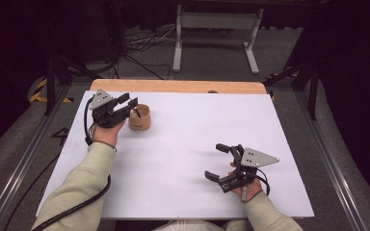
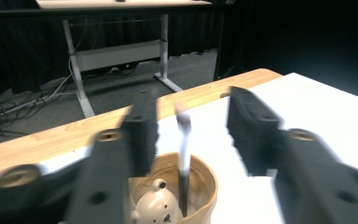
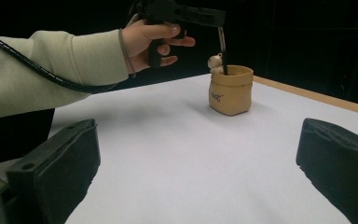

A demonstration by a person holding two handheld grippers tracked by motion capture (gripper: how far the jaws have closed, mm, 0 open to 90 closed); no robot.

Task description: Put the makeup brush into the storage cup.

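Right gripper [image 1: 225, 164] sits well away from the cup [image 1: 139, 117], jaws spread; left gripper [image 1: 128, 106] just above it, jaws apart around the pen [image 2: 184, 154], not pinching.

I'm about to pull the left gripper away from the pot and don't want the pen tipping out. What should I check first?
1. Left gripper jaws apart, pads off the pen: ok, gaps show on both sides of it.
2. Pen standing inside the tan pot: ok, its lower end is in the pot, roughly upright.
3. Pen settled, not swaying: cannot tell, its top is blurred.
4. Pot upright on the white table: ok.
5. Bear figure in the pot clear of the jaws: ok.
6. Right gripper out of the way: ok, open, nearer the person, apart from the pot.
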